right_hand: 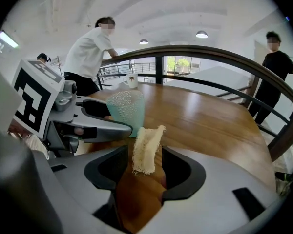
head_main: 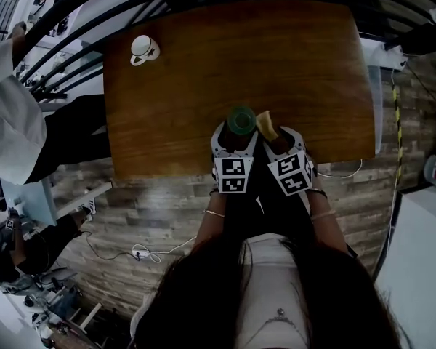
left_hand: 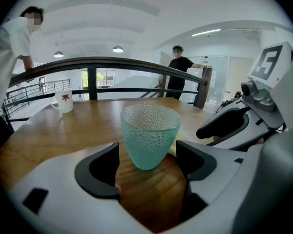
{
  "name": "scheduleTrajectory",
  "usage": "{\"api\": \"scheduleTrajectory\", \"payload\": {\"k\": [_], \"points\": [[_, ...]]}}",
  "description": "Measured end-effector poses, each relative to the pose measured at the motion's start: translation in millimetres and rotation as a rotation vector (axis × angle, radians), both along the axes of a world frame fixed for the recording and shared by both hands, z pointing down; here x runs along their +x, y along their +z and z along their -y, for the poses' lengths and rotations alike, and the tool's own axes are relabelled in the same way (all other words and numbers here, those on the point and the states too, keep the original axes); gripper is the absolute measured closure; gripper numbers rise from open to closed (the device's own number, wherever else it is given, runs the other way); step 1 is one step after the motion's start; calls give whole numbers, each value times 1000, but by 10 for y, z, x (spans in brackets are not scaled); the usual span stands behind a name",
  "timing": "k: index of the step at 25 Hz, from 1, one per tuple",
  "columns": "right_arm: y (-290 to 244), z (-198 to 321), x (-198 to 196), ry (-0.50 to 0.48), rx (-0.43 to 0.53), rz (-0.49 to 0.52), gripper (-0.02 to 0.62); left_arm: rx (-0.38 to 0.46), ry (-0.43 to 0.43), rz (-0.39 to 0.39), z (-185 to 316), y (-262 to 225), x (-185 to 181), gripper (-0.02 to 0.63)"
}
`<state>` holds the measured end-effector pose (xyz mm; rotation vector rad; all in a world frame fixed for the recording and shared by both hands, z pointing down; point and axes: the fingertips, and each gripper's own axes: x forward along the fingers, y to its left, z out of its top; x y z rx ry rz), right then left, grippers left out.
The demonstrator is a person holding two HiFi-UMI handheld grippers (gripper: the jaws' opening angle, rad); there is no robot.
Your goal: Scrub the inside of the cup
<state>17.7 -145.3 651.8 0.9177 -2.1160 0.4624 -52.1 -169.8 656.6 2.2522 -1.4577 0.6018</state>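
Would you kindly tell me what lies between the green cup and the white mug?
Nothing but bare table between green cup and white mug, as the head view shows.

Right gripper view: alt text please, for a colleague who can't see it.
A pale fibrous scrubber stands upright between the right gripper's open jaws on a wooden table. Behind it, a teal dimpled cup sits between the left gripper's jaws; people stand by a railing beyond.
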Motion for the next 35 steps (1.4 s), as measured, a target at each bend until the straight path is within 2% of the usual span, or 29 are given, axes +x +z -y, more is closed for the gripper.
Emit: {"api": "scheduleTrajectory", "payload": {"k": [16, 28, 35], "points": [[294, 5, -58, -5, -75, -1, 351, 27, -13, 21, 242, 185, 65, 221], [407, 30, -164, 100, -127, 44, 322, 20, -20, 41, 252, 305, 74, 221], [388, 116, -73, 172, -70, 4, 328, 28, -7, 100, 239, 333, 83, 244]]}}
